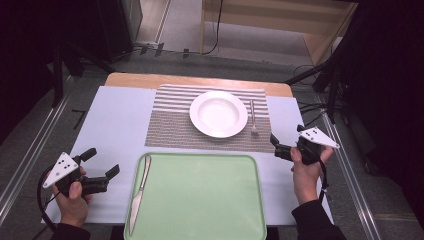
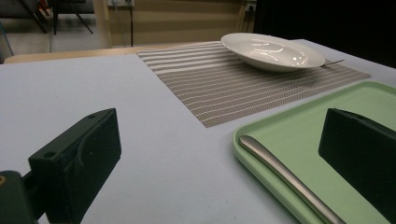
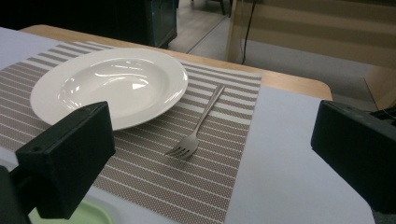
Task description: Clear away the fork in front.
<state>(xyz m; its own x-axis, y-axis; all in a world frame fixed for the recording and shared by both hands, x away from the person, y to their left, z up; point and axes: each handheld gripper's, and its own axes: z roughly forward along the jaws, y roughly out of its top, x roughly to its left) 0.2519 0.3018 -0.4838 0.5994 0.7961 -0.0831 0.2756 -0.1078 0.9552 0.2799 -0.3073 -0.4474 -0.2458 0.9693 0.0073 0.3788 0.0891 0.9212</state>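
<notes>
Seen from above, a desk [image 1: 115,125] covered in pale sheeting carries a striped placemat [image 1: 170,125] with a white plate [image 1: 218,114] at its centre and a fork [image 1: 253,119] lying just beside the plate's right rim, tines toward the person; nearer the person sits a green tray [image 1: 200,200] with a knife [image 1: 138,192] lying lengthwise along its left edge. The left gripper [image 1: 102,162] is held low at the desk's left side, well apart from the tray, its jaws spread wide and empty, while the right gripper [image 1: 274,145] hovers off the placemat's lower right corner, near the fork — its jaws less clear from this height. From the left gripper view, the two black jaws rise wide apart with nothing between them, the left gripper [image 2: 219,144] looking across bare desk [image 2: 93,88] toward the tray's [image 2: 299,126] near rim, where the knife's [image 2: 285,175] handle end rests inside the edge; beyond lie the placemat [image 2: 233,88] and the plate [image 2: 273,51] on it. From the right gripper view, the right gripper [image 3: 210,149] likewise stands wide and empty — the fork [image 3: 196,128] lies on the placemat [image 3: 154,177] between its jaws in the picture but farther off, untouched, its tines pointing toward the camera and its handle running away beside the plate [image 3: 112,84], just apart from the rim.
</notes>
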